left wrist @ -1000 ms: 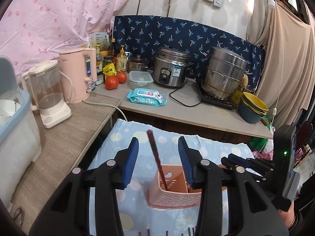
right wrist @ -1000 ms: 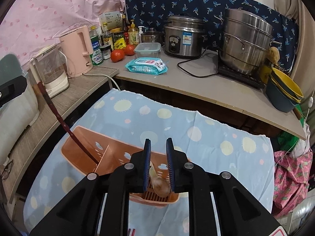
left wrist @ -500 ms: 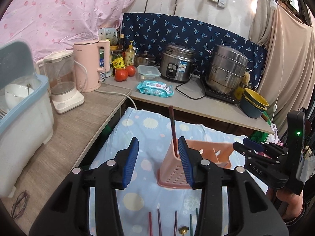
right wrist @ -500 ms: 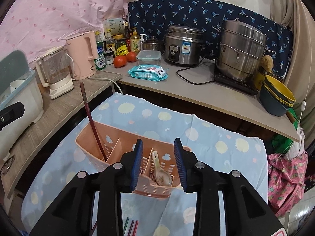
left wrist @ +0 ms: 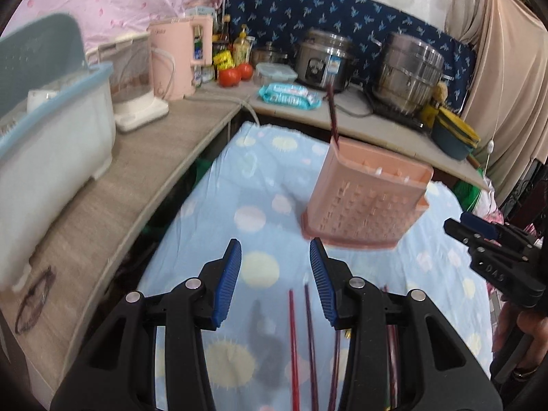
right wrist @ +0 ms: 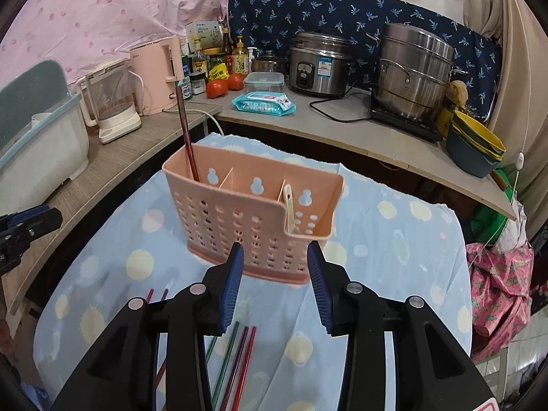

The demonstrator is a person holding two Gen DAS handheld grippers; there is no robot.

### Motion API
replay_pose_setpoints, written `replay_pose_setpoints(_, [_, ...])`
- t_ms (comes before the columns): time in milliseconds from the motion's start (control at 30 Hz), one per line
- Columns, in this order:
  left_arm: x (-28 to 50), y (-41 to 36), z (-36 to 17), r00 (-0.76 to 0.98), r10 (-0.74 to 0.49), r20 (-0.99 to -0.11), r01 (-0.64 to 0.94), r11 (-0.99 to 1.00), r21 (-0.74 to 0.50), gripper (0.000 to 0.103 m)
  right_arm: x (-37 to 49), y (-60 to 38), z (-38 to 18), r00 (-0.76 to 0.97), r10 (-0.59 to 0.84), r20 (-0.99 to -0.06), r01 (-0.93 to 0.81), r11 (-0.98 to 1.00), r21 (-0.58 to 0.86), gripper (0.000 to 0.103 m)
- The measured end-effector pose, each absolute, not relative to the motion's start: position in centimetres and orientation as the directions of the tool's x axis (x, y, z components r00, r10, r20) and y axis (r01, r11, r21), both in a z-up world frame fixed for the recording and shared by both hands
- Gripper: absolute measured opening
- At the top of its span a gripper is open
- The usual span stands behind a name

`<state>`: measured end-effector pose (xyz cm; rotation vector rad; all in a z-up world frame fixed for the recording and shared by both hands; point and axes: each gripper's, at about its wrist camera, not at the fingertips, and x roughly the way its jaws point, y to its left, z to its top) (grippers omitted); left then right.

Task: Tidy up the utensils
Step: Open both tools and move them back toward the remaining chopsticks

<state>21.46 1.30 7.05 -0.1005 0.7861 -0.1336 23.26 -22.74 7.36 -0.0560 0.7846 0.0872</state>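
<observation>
Right gripper: your right gripper (right wrist: pixel 274 260) stands released just in front of the pink utensil caddy (right wrist: pixel 253 219); its jaws have just been opening and nothing is between them.
Left gripper: your left gripper (left wrist: pixel 275 257) is released and empty, hovering near the caddy's left front corner.
Utensil caddy: it stands upright on the blue dotted cloth (right wrist: pixel 394 239), with three compartments.
Spoon: a pale ceramic spoon (right wrist: pixel 289 210) leans in the caddy's right compartment.
Standing chopstick: one dark red chopstick (right wrist: pixel 186 133) sticks up from the caddy's left compartment.
Loose chopsticks: several coloured chopsticks (right wrist: pixel 236 352) lie flat on the cloth in front of the caddy, partly hidden under your grippers.
Counter: behind the caddy sit a rice cooker (right wrist: pixel 320 65) and a pink kettle (right wrist: pixel 157 75).
</observation>
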Motion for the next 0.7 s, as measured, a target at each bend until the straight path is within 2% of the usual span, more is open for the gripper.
replay_pose_setpoints(367, [16.9, 0.3, -1.5, 0.523, -0.157, -0.838, 0.107, 0.987, -0.118, 0.040, 17.5, -22.8, 1.2, 0.606, 0.069, -0.793, -0.078, 0.997, 0.027, 0.038])
replay_pose_setpoints(700, [12.7, -0.4, -5.4, 0.425, -0.146, -0.893, 0.118, 0.987, -0.105, 0.040, 12.2, -22.3, -2.5, 0.518, 0.033, -0.855, -0.082, 0.997, -0.011, 0.038])
